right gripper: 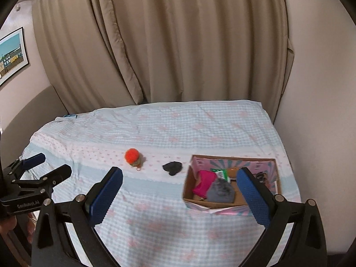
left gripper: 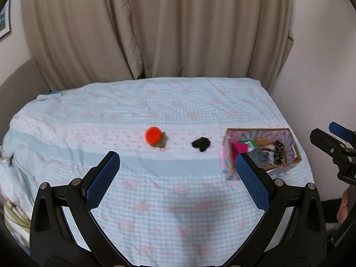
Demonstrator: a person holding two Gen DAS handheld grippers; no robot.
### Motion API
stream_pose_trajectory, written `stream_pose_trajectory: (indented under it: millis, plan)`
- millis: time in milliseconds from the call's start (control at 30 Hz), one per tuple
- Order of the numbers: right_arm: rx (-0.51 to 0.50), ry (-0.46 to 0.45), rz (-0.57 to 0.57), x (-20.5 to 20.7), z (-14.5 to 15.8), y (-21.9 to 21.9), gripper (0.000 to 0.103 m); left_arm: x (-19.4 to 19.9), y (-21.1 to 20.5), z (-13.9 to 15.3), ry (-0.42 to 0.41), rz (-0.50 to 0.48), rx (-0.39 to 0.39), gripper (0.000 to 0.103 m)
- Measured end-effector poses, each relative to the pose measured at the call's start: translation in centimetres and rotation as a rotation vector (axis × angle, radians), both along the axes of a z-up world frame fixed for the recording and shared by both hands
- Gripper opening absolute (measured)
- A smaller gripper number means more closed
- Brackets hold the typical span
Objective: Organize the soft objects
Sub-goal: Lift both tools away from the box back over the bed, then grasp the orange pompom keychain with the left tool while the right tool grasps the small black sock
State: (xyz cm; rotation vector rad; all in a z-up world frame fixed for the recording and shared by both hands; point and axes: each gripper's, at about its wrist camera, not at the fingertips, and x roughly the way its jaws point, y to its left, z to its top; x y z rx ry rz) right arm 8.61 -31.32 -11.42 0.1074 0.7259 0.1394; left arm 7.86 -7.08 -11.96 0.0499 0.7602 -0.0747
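Above near edge of bed [left gripper: 178, 211]: left tool [left gripper: 176, 169] released, blue pads [left gripper: 102, 180] spread wide, nothing between, aimed across bed toward curtain [left gripper: 155, 26]. Right tool [right gripper: 179, 184] likewise released, pads [right gripper: 106, 191] wide apart, empty, hovering just short of box [right gripper: 231, 204]. Both level, side by side, fingers pointing forward; left tool seen at left margin of right-wrist view, right tool at right margin of left-wrist view.

Beyond tips, on checked blue-and-pink bedspread: orange pompom [left gripper: 153, 135] with small ring at its near side, lying loose mid-bed. Just right of it, apart, black soft item [left gripper: 201, 144], crumpled, long axis roughly left-right. Further right, open cardboard box with pink patterned outside, long axis left-right, holding magenta piece [right gripper: 203, 181], grey fuzzy piece [right gripper: 220, 191], green-and-white piece [right gripper: 221, 173], brown item, dark patterned item at far right corner.

Framed picture [right gripper: 11, 53] on left wall.
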Motion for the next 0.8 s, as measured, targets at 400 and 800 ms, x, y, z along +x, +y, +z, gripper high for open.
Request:
stream_pose_trajectory:
  millis: [400,800]
  plan:
    - [-0.010,-0.034,-0.139,4.4,-1.4,10.1,0.102,8.2,9.9,-2.7,0.024,-0.166,-0.015,0.103]
    - [-0.025,0.014,-0.228,12.8,-12.9,14.6,0.102,20.0,13.6,-14.7,0.054,-0.265,0.015,0.103]
